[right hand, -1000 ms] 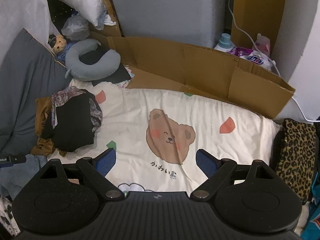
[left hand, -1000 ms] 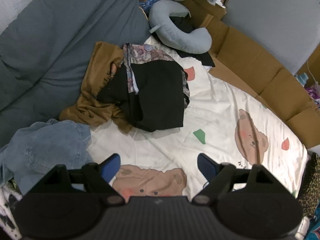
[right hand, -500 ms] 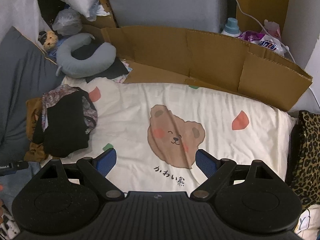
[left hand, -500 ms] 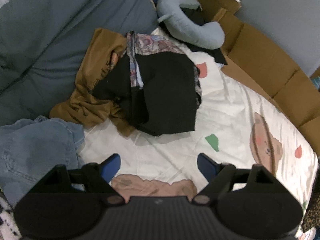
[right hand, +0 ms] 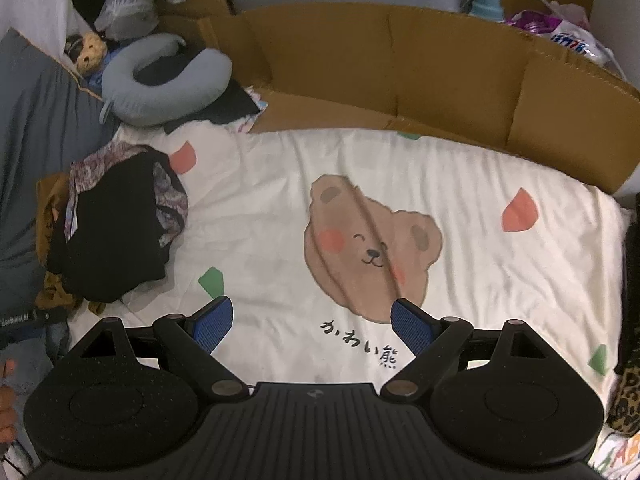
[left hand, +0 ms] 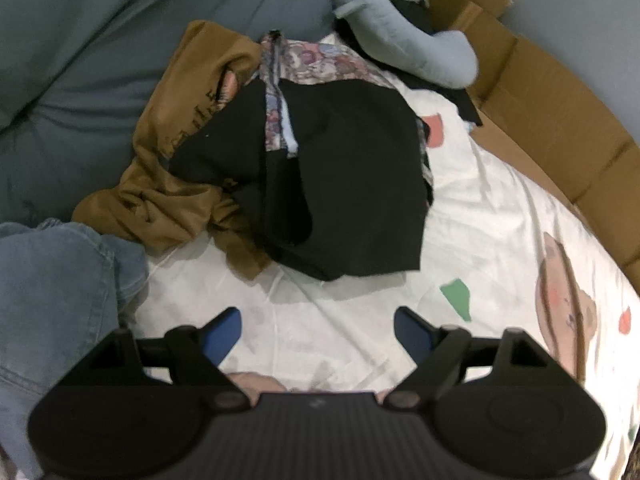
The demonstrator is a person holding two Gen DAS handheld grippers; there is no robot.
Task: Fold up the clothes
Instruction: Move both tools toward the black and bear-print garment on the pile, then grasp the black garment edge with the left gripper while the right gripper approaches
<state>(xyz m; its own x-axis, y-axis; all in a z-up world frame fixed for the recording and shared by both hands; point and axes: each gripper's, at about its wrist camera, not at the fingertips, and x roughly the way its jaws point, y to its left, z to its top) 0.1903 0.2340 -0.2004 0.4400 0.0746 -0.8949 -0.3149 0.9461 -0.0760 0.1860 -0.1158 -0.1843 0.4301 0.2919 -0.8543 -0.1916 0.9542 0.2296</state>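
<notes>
The clothes are lying in a loose heap on the bear-print sheet [left hand: 360, 344] of the bed, and everything here is placed against the black garment [left hand: 352, 184] on top of that heap. The left gripper [left hand: 318, 330] is hanging just short of the black garment's near hem, its blue pads standing wide apart with nothing but sheet between them. The right gripper [right hand: 312, 320] is well off to the garment's right, over the printed bear, equally wide apart and empty.

The main risk is taking more than one piece. A brown garment [left hand: 176, 168] is tucked under the black one's left side, a floral fabric [left hand: 316, 60] is showing at its far edge, and blue denim [left hand: 56, 288] is sitting to its near left, so a deep bite may be dragging up a tangle. The sheet is wrinkled right at the hem, and low pads could be pinching bedding instead. The left view is somewhat smeared, so I am guessing where the hem truly ends. The neck pillow [left hand: 404, 36] beyond the garment is crowding the spreading room.
</notes>
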